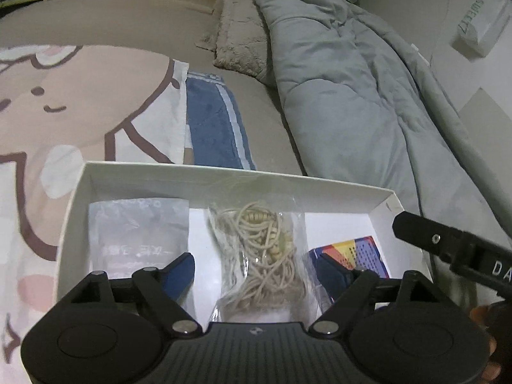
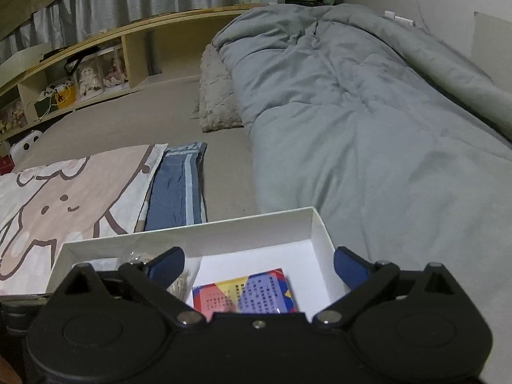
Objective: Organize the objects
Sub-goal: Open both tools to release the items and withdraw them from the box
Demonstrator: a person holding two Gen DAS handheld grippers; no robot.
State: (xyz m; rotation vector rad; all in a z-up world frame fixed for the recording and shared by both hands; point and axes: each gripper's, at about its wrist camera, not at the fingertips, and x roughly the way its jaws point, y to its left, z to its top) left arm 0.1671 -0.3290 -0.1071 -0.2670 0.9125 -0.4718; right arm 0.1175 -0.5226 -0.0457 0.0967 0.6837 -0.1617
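Left wrist: my left gripper (image 1: pixel 256 275) is spread wide over the white box (image 1: pixel 224 177), gripping nothing; a clear bag of beige cord (image 1: pixel 256 252) lies in the box between the fingers. Right wrist: right gripper (image 2: pixel 259 267) wide open and empty, colourful packet (image 2: pixel 246 292) on the box floor below it.

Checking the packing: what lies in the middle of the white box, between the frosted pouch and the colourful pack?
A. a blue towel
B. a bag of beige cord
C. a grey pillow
B: the clear bag of beige cord lies mid-box, pouch one side, pack the other.
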